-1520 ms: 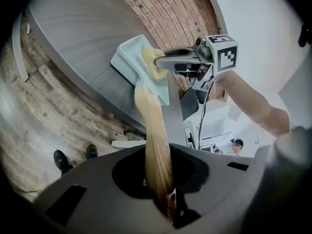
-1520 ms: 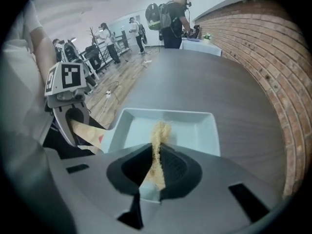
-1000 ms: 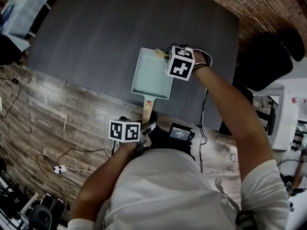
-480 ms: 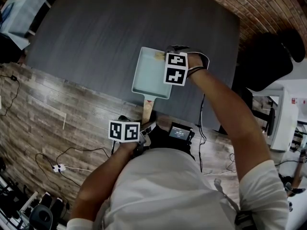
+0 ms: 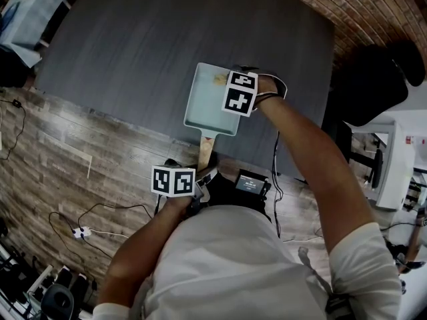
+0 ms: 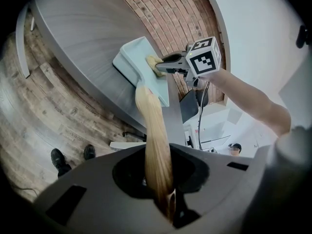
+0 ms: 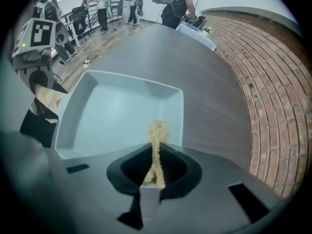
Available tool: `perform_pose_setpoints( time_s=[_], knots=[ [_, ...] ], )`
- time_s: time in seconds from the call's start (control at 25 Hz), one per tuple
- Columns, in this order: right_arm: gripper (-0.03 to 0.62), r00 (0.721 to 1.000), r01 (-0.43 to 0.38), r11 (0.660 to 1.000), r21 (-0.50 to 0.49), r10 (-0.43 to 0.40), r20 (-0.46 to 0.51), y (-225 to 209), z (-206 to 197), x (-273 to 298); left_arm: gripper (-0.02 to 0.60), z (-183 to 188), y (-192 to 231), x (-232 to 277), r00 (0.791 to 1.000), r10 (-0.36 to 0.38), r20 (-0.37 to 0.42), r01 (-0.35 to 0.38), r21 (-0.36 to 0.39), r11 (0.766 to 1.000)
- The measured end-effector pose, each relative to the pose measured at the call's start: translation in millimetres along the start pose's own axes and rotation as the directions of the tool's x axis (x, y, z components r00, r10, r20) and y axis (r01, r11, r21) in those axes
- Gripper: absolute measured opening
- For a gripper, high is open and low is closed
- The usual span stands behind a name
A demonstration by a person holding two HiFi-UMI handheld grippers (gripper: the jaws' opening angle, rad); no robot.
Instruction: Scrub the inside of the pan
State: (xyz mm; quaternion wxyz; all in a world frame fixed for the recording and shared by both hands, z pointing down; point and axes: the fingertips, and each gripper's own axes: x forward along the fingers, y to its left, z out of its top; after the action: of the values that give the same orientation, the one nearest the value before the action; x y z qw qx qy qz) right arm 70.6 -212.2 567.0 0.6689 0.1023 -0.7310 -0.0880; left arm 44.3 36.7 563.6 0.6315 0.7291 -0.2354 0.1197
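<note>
A pale teal rectangular pan lies on the dark grey table, its wooden handle pointing toward me. My left gripper is shut on the end of that handle, below the table's near edge. My right gripper points steeply down over the pan's far right corner, shut on a tan scrub pad. The pad's tip hangs low over the pan floor beside the right wall; whether it touches I cannot tell. From the left gripper view, the pad sits inside the pan.
A brick wall runs along the table's right side. A black chair stands to the right. Cables trail over the wooden floor near my feet. Several people stand beyond the table's far end.
My right gripper has sunk toward the pan with the scrub pad and edged slightly left over the far right corner. The left gripper and the pan have stayed still.
</note>
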Motion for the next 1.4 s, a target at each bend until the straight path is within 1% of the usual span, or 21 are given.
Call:
perform_pose_setpoints(
  time_s=[0.16,0.36,0.56,1.12,1.4],
  knots=[
    [0.049,1.000,-0.030,0.998,0.050,0.029,0.011,7,0,1,0.060,1,1,0,1.000,0.005,0.002,-0.005,0.000,1.000],
    [0.049,0.999,-0.032,0.998,0.056,0.032,0.000,18,-4,1,0.060,-1,2,-1,1.000,0.010,-0.002,-0.010,0.004,1.000],
    [0.049,0.999,-0.051,0.996,0.075,0.051,0.006,25,-7,1,0.060,-1,3,-1,1.000,0.011,-0.006,-0.011,0.010,1.000],
    [0.049,0.991,-0.124,0.990,0.071,0.120,0.065,67,3,-11,0.060,-1,3,-1,1.000,0.009,-0.014,-0.009,0.012,1.000],
    [0.049,0.981,-0.182,0.981,0.071,0.176,0.081,89,7,-16,0.060,-1,3,-1,1.000,0.009,-0.016,-0.009,0.011,1.000]
  ],
)
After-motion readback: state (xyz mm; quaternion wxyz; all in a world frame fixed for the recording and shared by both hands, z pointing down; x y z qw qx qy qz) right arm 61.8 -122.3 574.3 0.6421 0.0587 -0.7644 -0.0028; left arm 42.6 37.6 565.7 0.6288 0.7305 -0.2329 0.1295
